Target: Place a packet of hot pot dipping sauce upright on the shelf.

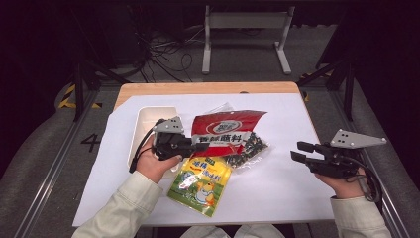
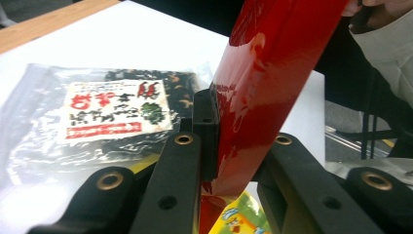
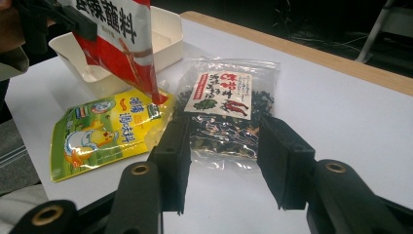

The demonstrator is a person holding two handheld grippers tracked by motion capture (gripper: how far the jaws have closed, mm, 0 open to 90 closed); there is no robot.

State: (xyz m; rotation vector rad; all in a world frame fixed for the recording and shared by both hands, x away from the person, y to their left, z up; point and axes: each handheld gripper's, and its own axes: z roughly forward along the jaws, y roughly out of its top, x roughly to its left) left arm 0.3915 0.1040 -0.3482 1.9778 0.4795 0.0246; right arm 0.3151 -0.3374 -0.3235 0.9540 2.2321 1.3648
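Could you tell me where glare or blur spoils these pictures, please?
Left gripper view: the red packet shut in the left tool shows glare streaks, and the clear bag behind glints. Right gripper view: the near black jaws are soft. High view: the background is dark.

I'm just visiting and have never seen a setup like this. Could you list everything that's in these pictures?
red packet: 1, red and white, lifted clear of the table, pinched in the left gripper
yellow packet: 1, yellow, flat on the sheet, nearest the person
clear packet: 1, transparent with dark contents, flat, right of the yellow one
tray: 1, cream, left rear of the sheet
white sheet: 1, covering the table
table: 1, wooden
left gripper: 1, black, jaws shut on the red packet
right gripper: 1, black, jaws open, to the right
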